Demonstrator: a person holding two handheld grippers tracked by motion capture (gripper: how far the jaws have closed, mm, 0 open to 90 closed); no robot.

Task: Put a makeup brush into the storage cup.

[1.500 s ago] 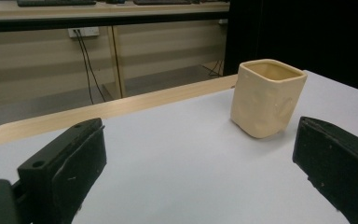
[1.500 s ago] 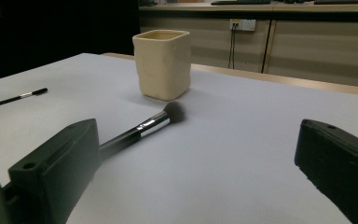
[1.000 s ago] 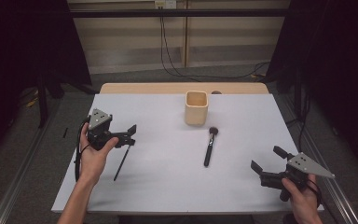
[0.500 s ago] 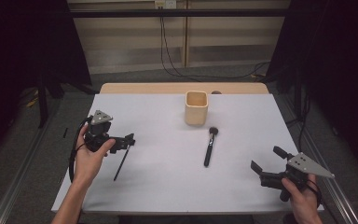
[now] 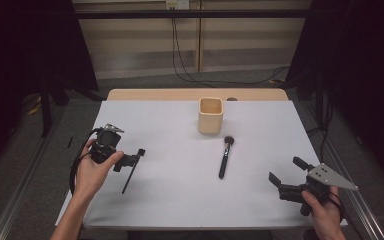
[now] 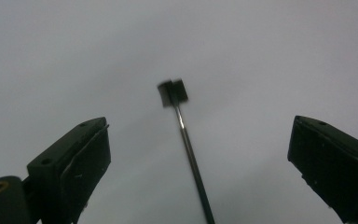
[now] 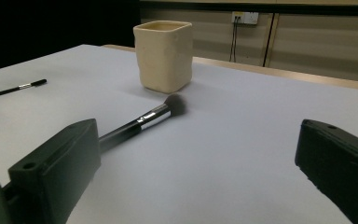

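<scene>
A pale grey worktop (image 5: 180,125) stands in a dim room, with dark floor on both sides and a light panelled wall with hanging cables behind it.

Nearest the person, at the near right corner of the worktop, the right hand-held gripper (image 5: 286,176) is held low, its grey three-cornered plate on top. Its jaws stand wide apart and have hold of nothing; in the right gripper view they frame bare worktop.

Toward the near left edge, the left hand-held gripper (image 5: 134,158) points down at the worktop over the thin flat-tipped brush (image 5: 129,176). In the left gripper view its jaws are spread wide and empty, and the thin brush lies on the worktop between them, apart from both, its small dark square head (image 6: 173,92) pointing away and its slim handle running back toward the camera. In the high view the brush lies slanted, its near end pointing toward the near edge.

Farther in, about the middle of the worktop and a little to the right, lies the powder brush (image 5: 224,157), black-handled, with a silver collar and its dark round bristles at the far end.

Just beyond its bristles, apart from them, the cream square cup (image 5: 210,115) stands upright near the far edge, open at the top.
</scene>
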